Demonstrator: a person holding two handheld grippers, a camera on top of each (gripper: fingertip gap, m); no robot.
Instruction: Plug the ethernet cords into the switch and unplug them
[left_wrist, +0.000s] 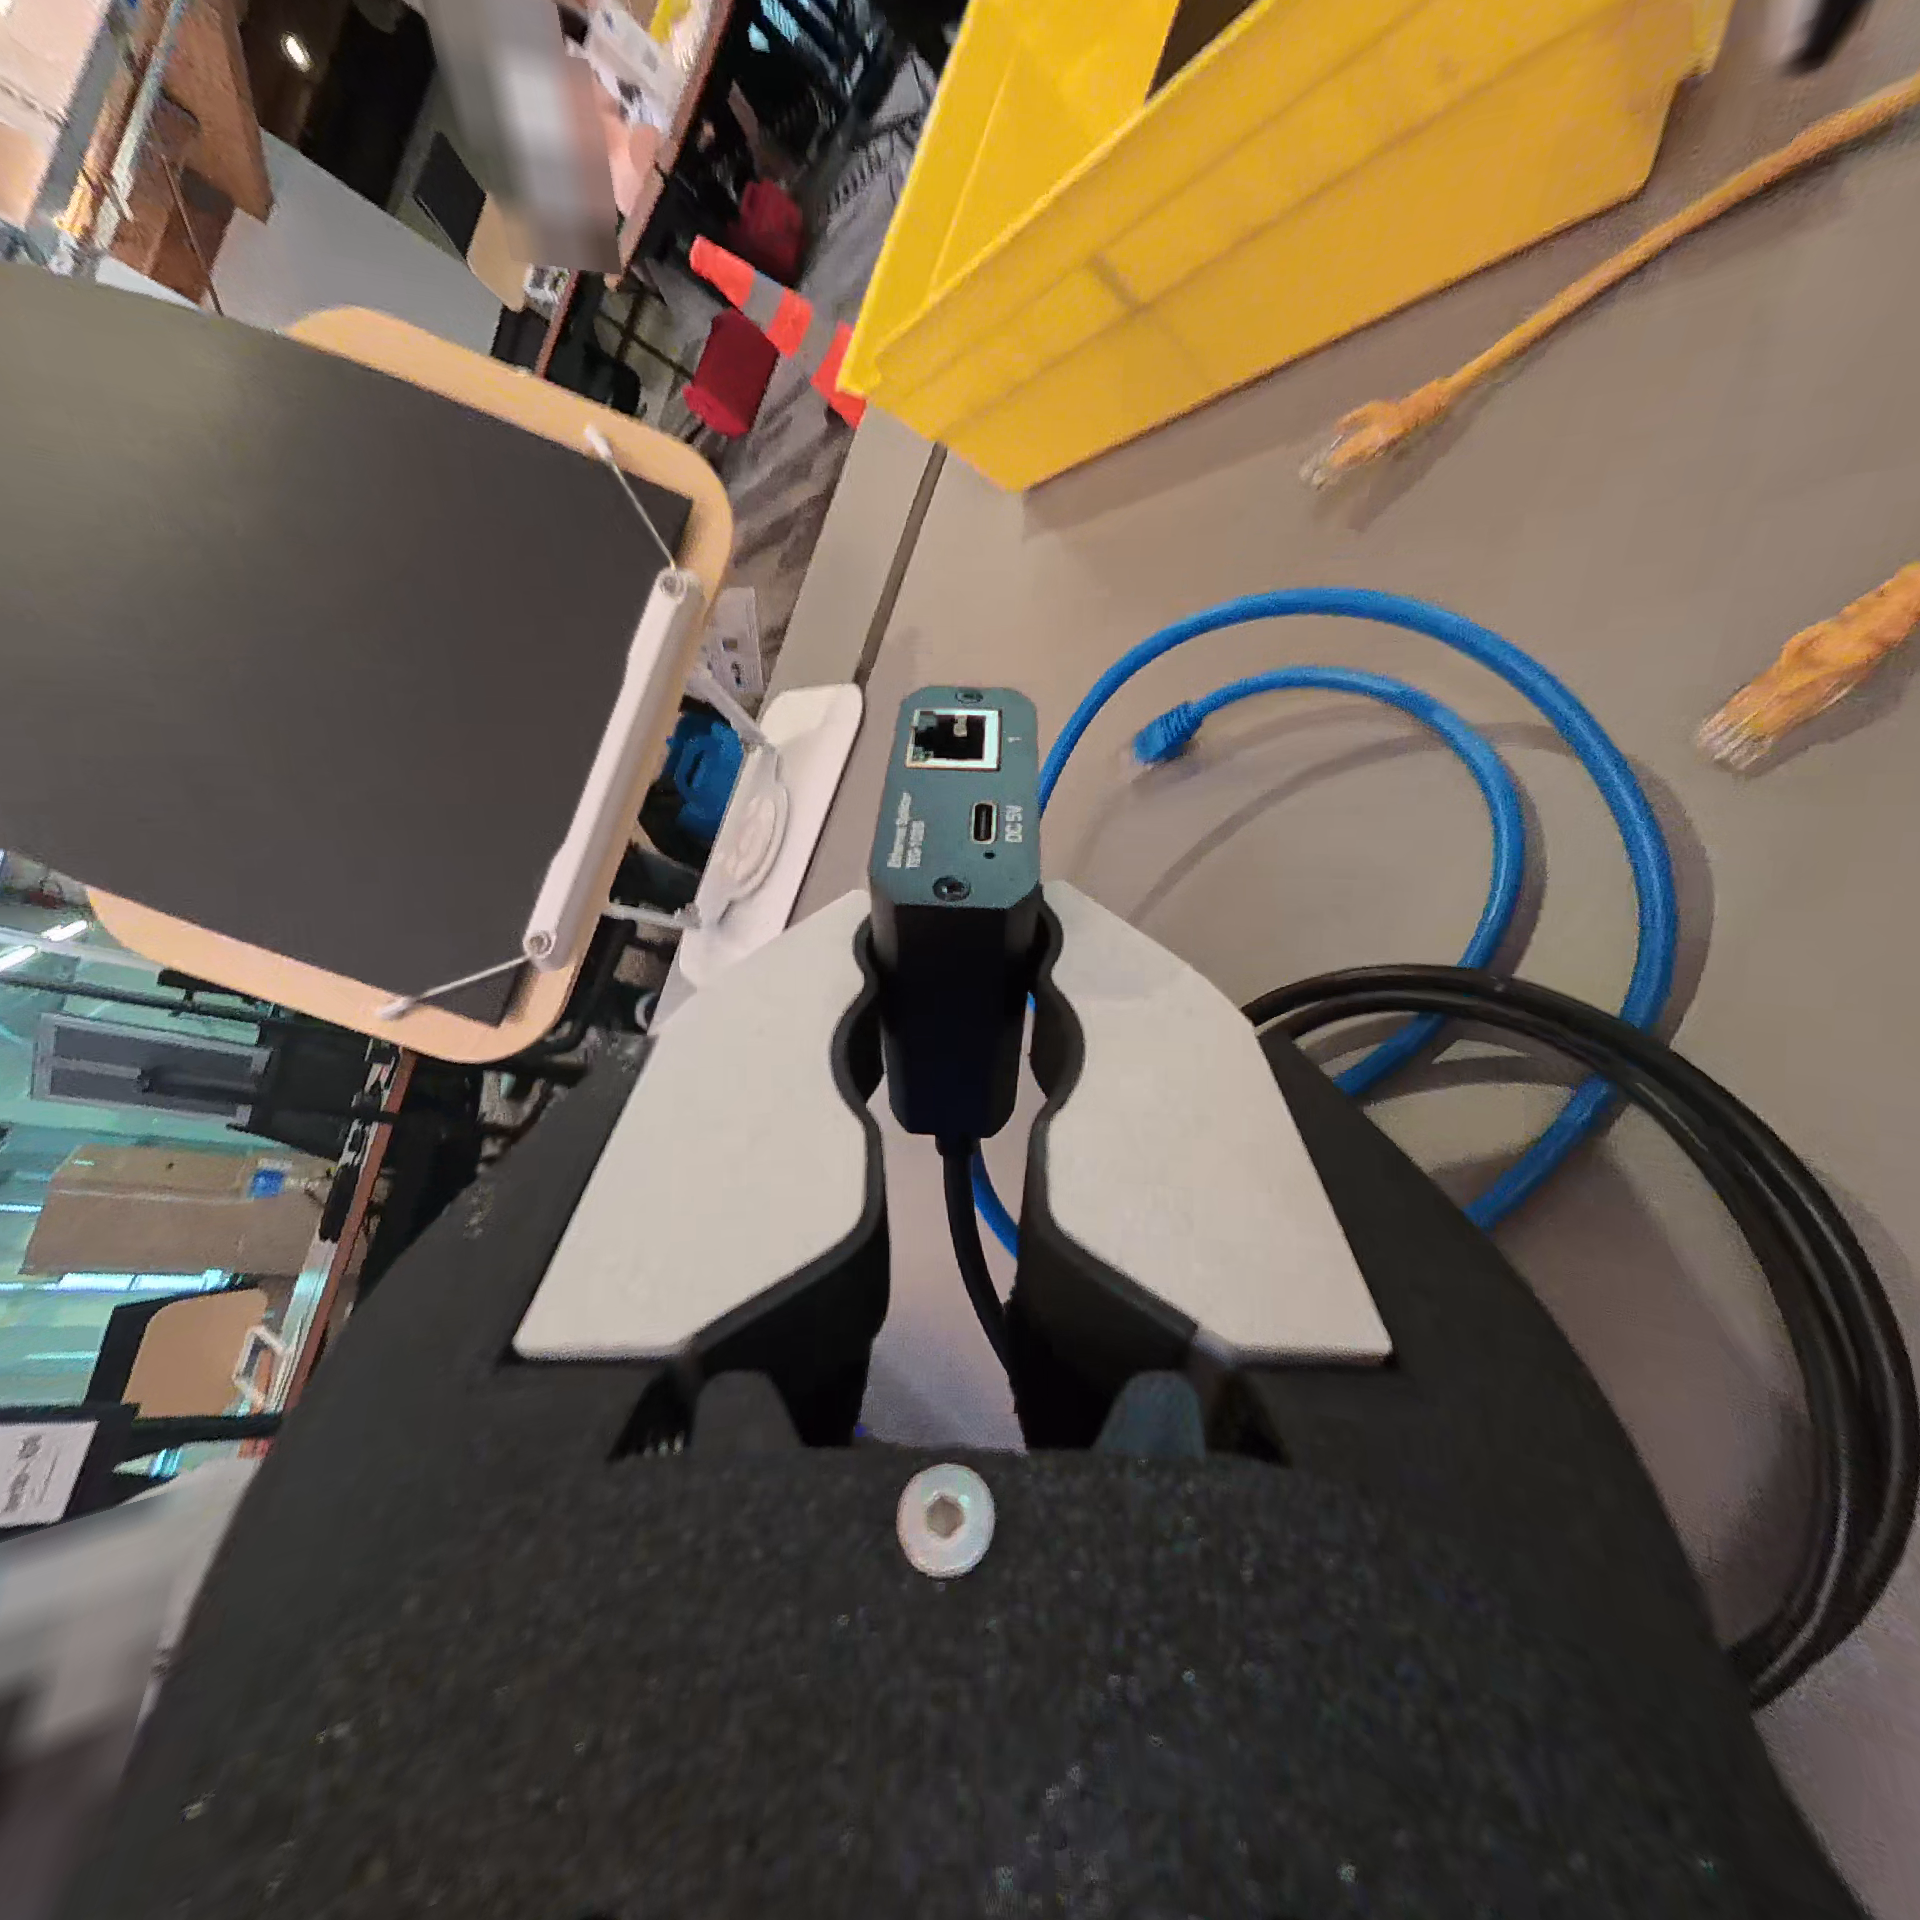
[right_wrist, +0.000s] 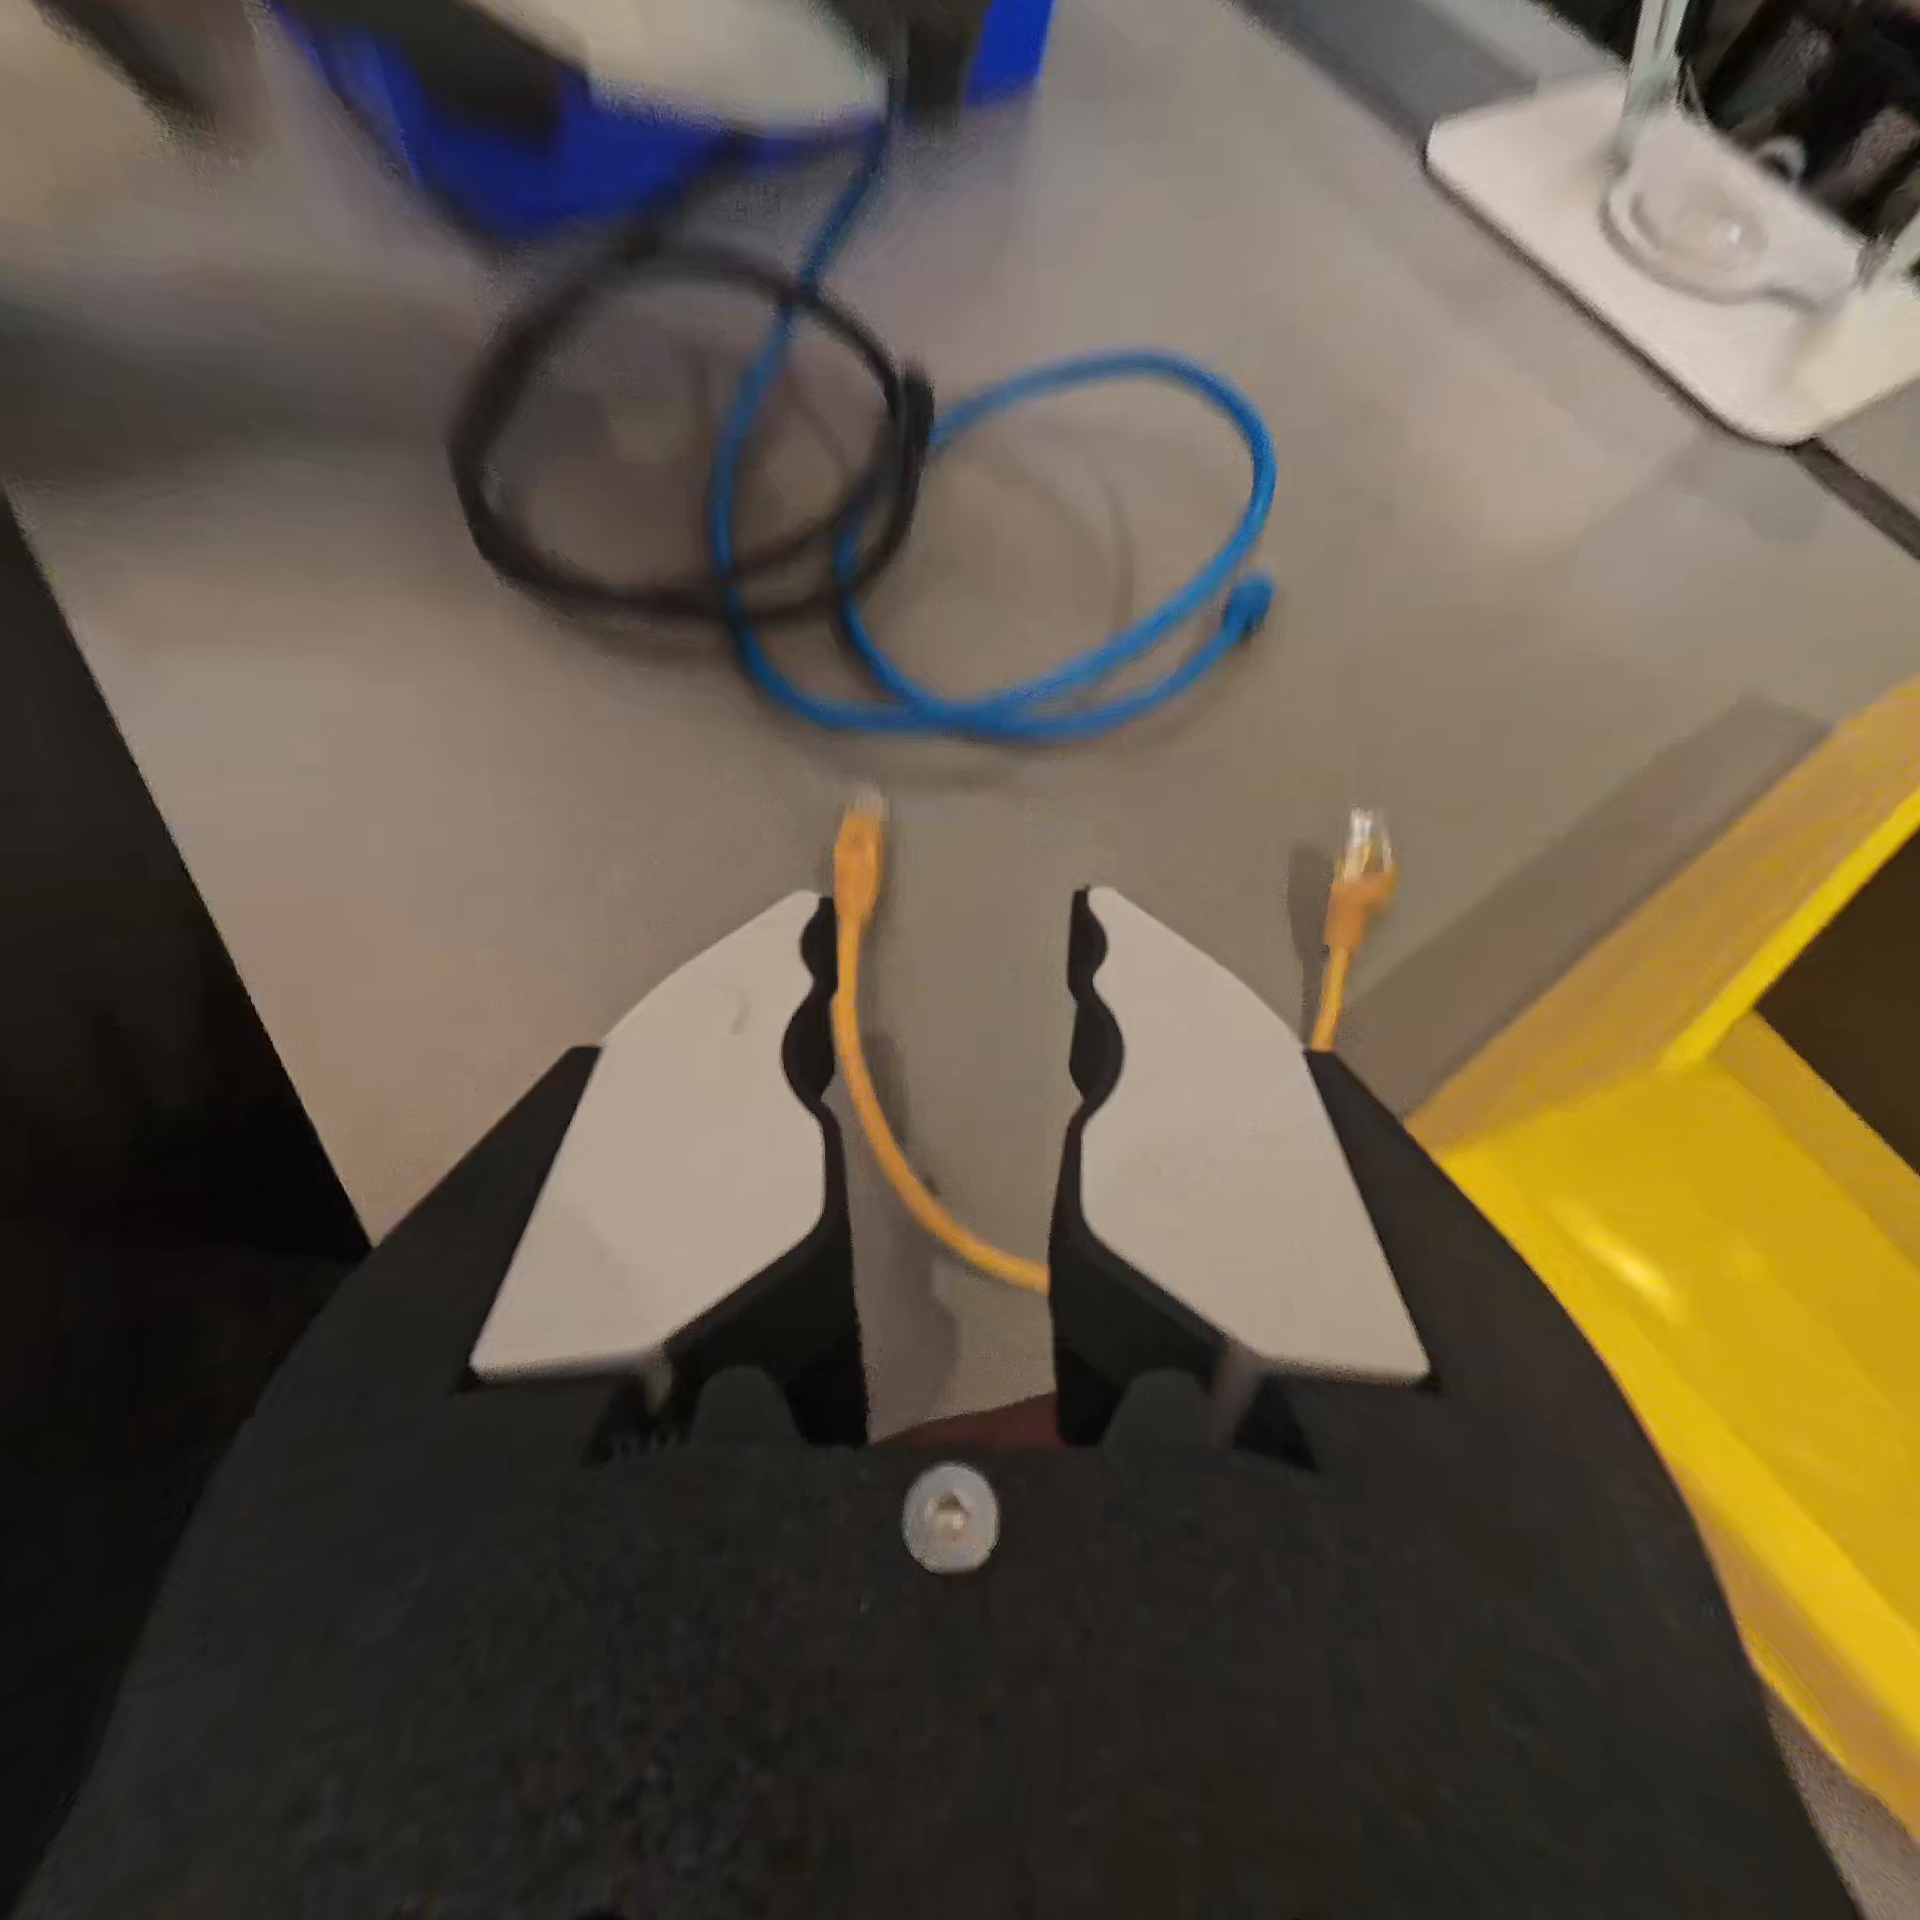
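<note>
My left gripper (left_wrist: 956, 935) is shut on a small dark teal ethernet switch (left_wrist: 954, 800), held above the table with its empty port facing away; a black cable (left_wrist: 1787, 1195) trails from its rear. A blue ethernet cord (left_wrist: 1558, 727) lies coiled on the grey table, its plug (left_wrist: 1162, 734) free. Two orange cord ends lie to the right, one plug near (left_wrist: 1808, 675) and one farther (left_wrist: 1371, 431). My right gripper (right_wrist: 951, 904) is open just above the table, with one orange cord (right_wrist: 862, 1029) running between its fingers beside the left finger. The other orange plug (right_wrist: 1356, 883) lies to the right. The blue cord (right_wrist: 1039, 644) lies ahead.
A yellow bin (left_wrist: 1247, 208) stands at the back of the grey table (left_wrist: 1351, 582); in the right wrist view it (right_wrist: 1662, 1195) is close on the right. A white stand base (right_wrist: 1662, 260) sits at the table's edge. A black panel with a tan rim (left_wrist: 312, 644) stands off the table's left side. The grippers' ends are close to 20 centimeters from one another.
</note>
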